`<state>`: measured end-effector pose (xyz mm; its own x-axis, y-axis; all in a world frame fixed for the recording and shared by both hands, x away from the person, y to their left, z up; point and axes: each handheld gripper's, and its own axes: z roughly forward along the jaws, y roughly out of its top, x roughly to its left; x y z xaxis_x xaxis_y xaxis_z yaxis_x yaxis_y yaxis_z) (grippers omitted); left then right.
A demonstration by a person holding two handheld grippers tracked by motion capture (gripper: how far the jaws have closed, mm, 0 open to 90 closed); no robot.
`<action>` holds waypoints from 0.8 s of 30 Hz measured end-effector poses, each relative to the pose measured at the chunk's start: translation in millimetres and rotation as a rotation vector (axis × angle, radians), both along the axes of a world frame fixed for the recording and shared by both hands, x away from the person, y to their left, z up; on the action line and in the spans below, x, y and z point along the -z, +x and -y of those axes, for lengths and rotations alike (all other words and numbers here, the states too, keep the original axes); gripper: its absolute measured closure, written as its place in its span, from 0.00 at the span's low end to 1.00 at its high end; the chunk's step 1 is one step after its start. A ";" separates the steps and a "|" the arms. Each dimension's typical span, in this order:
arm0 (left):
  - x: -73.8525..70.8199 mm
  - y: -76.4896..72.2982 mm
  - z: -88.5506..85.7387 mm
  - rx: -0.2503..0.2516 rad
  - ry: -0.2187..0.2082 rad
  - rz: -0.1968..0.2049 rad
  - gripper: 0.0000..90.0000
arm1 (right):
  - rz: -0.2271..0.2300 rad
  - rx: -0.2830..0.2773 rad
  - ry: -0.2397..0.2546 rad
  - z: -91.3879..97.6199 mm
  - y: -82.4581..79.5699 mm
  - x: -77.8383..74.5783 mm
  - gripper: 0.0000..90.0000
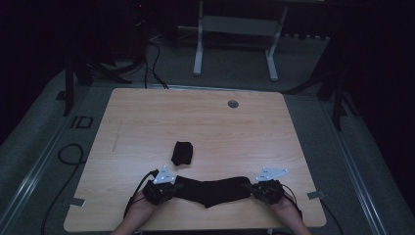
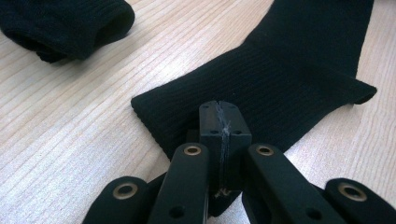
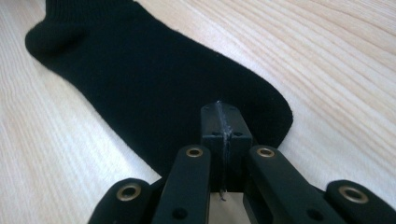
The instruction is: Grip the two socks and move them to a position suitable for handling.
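High view: wooden table (image 1: 147,117) on grey carpet (image 1: 235,73), dark room.

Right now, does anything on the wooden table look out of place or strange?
Nothing is damaged or spilled. One flat black knitted sock lies stretched between the left gripper and right gripper, both shut on its ends. The second black sock lies bunched apart behind it.

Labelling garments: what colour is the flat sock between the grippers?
Black, rib-knit sock; clearest in the left gripper view.
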<state>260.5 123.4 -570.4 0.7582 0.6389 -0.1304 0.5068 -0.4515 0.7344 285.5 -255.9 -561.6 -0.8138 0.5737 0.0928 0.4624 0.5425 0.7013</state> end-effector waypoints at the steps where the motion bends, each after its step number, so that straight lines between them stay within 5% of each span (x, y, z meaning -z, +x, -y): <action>1: 0.1 -0.6 0.3 0.002 0.005 0.007 1.00 | 0.008 0.001 -0.006 0.3 -2.6 -0.1 0.99; 6: -0.3 -2.6 2.4 0.007 0.014 0.014 1.00 | 0.004 0.006 -0.002 3.0 -7.5 0.1 0.98; 10: 1.6 -1.6 -0.3 0.000 -0.032 -0.008 0.99 | -0.017 0.007 0.008 3.8 -3.3 -0.4 0.97; 15: -7.3 -5.6 -3.4 0.015 -0.071 0.027 0.93 | -0.001 0.002 0.016 0.0 -4.5 -11.0 0.92; 22: -15.4 -11.0 -21.6 -0.034 -0.190 0.051 0.74 | 0.055 -0.007 0.038 -10.2 8.2 -33.6 0.67; 24: -14.8 -13.8 -25.6 -0.036 -0.183 0.075 0.72 | 0.075 -0.013 0.046 -17.1 15.1 -41.2 0.62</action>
